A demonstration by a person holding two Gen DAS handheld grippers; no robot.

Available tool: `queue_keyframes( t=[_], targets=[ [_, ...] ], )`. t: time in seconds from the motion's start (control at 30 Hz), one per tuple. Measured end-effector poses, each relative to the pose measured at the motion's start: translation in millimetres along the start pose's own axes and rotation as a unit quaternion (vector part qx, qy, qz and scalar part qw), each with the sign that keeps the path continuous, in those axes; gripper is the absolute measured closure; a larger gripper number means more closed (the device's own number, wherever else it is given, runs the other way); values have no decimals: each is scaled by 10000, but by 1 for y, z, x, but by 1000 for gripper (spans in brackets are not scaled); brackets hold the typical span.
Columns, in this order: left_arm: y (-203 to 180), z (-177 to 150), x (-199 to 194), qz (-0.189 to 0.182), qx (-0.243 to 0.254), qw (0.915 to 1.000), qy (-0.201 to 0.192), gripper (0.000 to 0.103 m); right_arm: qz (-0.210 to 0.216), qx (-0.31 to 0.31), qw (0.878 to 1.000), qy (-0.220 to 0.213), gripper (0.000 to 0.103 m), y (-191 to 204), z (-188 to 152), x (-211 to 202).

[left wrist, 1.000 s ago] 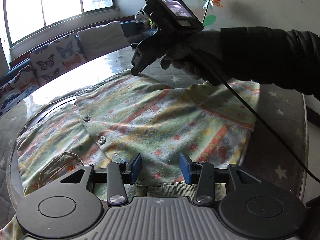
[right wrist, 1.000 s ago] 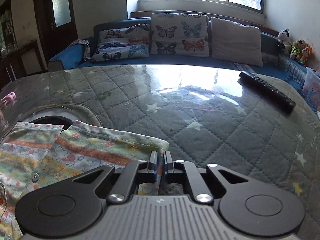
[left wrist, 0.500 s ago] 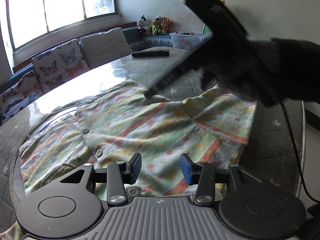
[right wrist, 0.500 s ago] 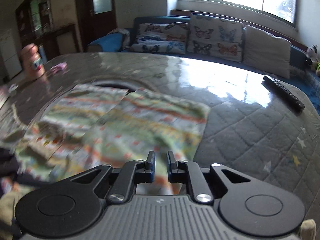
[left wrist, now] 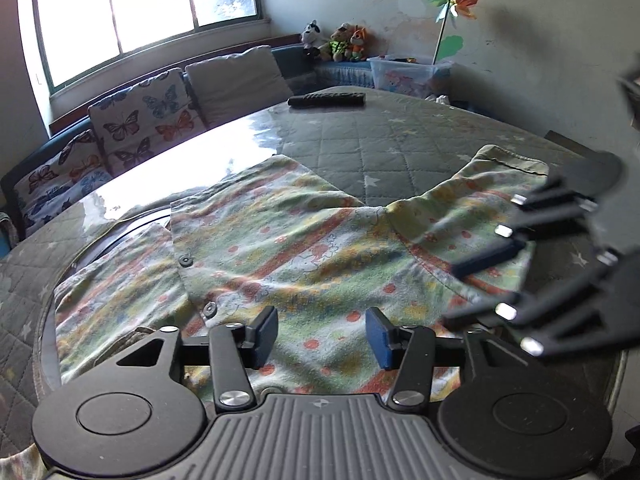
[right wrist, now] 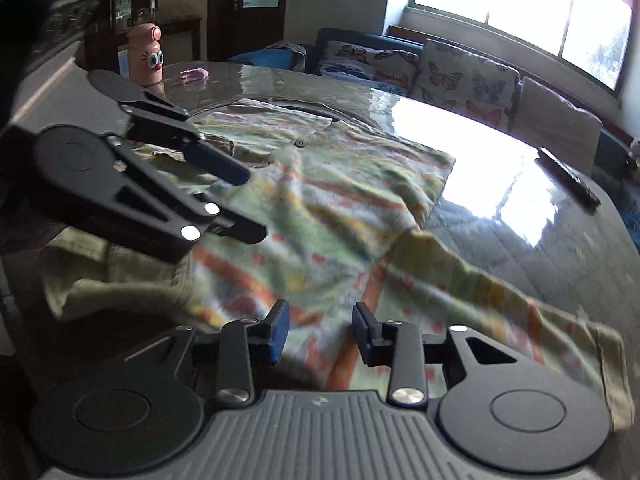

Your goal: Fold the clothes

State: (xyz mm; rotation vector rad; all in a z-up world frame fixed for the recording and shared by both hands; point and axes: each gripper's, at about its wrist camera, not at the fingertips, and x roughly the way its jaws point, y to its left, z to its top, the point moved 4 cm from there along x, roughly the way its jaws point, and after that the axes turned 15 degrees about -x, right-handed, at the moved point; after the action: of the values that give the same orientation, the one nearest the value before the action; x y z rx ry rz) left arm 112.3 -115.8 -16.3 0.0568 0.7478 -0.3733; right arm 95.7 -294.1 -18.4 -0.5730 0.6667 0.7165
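Note:
A green, yellow and orange patterned button shirt (left wrist: 304, 256) lies spread flat on the quilted round table; it also shows in the right wrist view (right wrist: 332, 216). One sleeve (left wrist: 500, 184) sticks out to the right. My left gripper (left wrist: 322, 334) is open and empty, just above the shirt's near edge. My right gripper (right wrist: 319, 334) is open and empty above the shirt near the sleeve (right wrist: 500, 300). Each gripper shows in the other's view, blurred: the right one (left wrist: 460, 292) and the left one (right wrist: 244, 204).
A black remote (left wrist: 326, 99) lies on the far side of the table (left wrist: 400, 144). A pink bottle with eyes (right wrist: 146, 56) stands at the table's far left edge. A sofa with butterfly cushions (left wrist: 136, 120) runs behind, under the window.
My right gripper let go of the shirt's far edge, opened, and swung back to the near right side by the sleeve. The left gripper stayed open and barely moved.

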Motion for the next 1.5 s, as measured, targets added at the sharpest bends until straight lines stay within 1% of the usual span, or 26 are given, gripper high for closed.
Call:
queue_keyframes(
  t=[0.03,0.07,0.1,0.13,0.23,0.27,0.33,0.43,0.47,0.57,0.7,0.8,0.9,0.97,1.0,1.03,1.1,1.27,1.37,1.47,1.5],
  targets=[
    [-2,0,1,-9,2,10000,0,44,-4,153,9999,-32,65,-2,-4,-6],
    [-5,1,2,-20,9,10000,-1,42,-9,311,9995,-67,60,-4,-9,-11],
    [-7,1,3,-29,15,10000,-2,38,-14,470,9988,-101,58,-7,-13,-17],
    [-10,1,4,-38,27,10000,-1,35,-151,658,9977,-109,56,-15,-19,-21],
    [-18,-1,7,-71,83,9999,29,33,-592,1227,9906,-126,54,-40,-37,-36],
    [-20,-3,8,-81,110,9999,51,32,-835,1386,9868,-94,53,-52,-45,-39],
    [-25,-4,9,-94,168,9998,89,29,-1335,1697,9764,-24,53,-76,-61,-47],
    [-30,-6,9,-83,267,9995,118,27,-2096,2092,9551,89,53,-112,-84,-57],
    [-31,-6,10,-75,289,9995,125,26,-2292,2161,9490,127,53,-123,-90,-58],
    [-32,-5,11,-35,307,9994,139,26,-2685,2343,9339,284,53,-149,-104,-57],
    [-35,-6,13,-6,327,9993,186,26,-2644,2811,9216,421,53,-166,-121,-45],
    [-37,-8,16,14,345,9991,230,25,-2570,3008,9179,300,55,-165,-127,-44],
    [-39,-8,17,18,370,9990,237,24,-2526,3052,9179,224,70,-162,-130,-46],
    [-41,-8,18,36,387,9990,231,23,-2391,3172,9177,106,89,-160,-130,-49],
    [-42,-8,18,48,402,9989,224,23,-2338,3228,9171,42,93,-160,-129,-50],
    [-43,-9,18,56,420,9989,213,22,-2340,3235,9169,-11,94,-159,-125,-54],
    [-44,-9,17,54,450,9988,201,22,-2335,3188,9184,-179,95,-157,-115,-63],
    [-45,-10,16,25,448,9989,158,21,-2088,3123,9234,-784,96,-153,-81,-92],
    [-47,-11,15,24,467,9988,109,21,-1805,2913,9302,-1317,96,-145,-42,-113],
    [-48,-14,14,49,508,9987,46,21,-1499,2612,9381,-1711,96,-134,-2,-125],
    [-48,-14,12,58,497,9987,13,21,-1451,2563,9393,-1759,96,-132,4,-125]
  ],
)
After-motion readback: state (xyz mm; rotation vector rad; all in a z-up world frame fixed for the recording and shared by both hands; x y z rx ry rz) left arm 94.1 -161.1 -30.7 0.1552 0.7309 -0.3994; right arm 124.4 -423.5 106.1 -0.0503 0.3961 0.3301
